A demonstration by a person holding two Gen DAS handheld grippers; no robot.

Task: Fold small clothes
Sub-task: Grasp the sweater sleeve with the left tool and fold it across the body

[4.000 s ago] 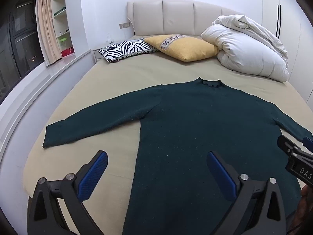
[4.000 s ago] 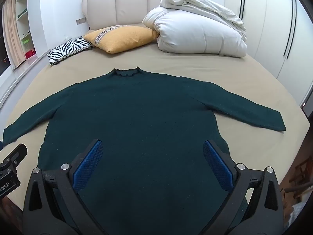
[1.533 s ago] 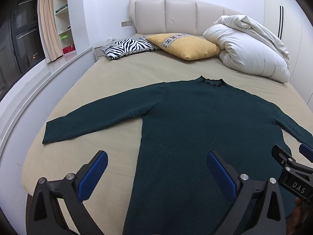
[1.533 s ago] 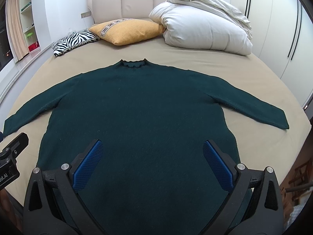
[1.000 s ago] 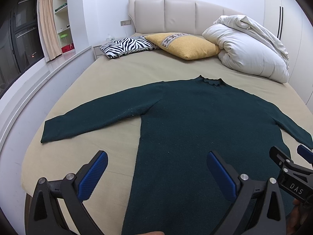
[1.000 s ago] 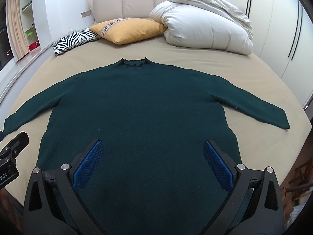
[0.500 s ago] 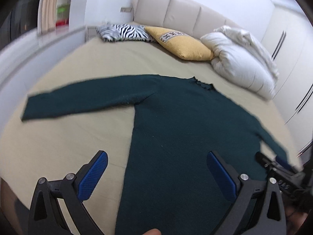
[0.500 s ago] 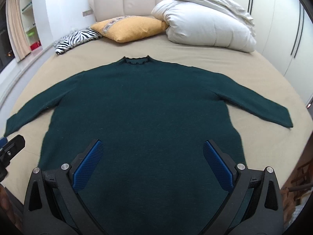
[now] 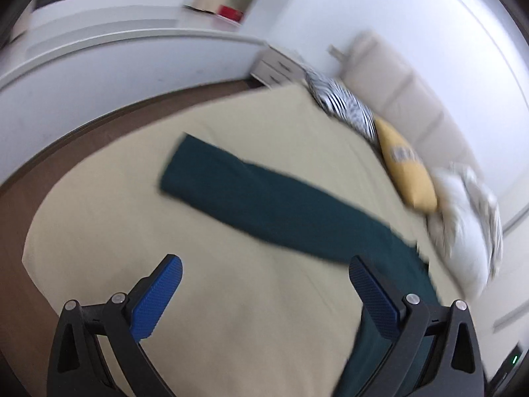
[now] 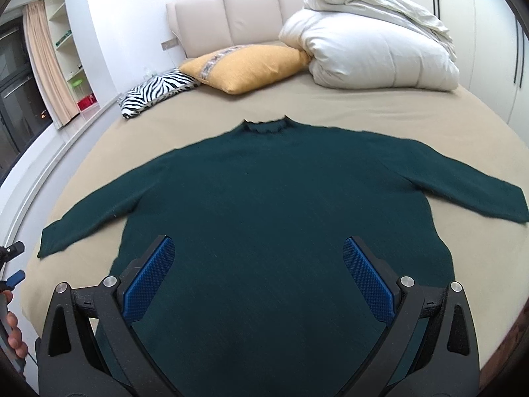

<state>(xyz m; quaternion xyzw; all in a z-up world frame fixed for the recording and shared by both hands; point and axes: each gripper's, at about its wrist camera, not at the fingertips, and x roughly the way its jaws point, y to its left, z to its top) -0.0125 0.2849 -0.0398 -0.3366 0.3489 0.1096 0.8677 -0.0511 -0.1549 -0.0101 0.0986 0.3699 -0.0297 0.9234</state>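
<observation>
Beige bedding covers the bed, on which a dark green sweater is spread flat, collar toward the headboard and both sleeves stretched outward. Pillows and a white duvet are piled at the top of the frame, well apart from the garment. In the right wrist view, the right hand-held gripper is held released above the lower body of the sweater, nothing between its blue pads. In the blurred left wrist view, the left hand-held gripper is likewise spread wide and empty, aimed over bare bedding with the left sleeve lying across the middle of the frame just beyond it.

No fold has been made yet. The step in hand is judged to be a reach for the left sleeve cuff. It is best done by lowering the pads low over the cuff end, pinching only the knit and not the sheet beneath, then carrying the sleeve inward across the chest so that the body is kept flat.
</observation>
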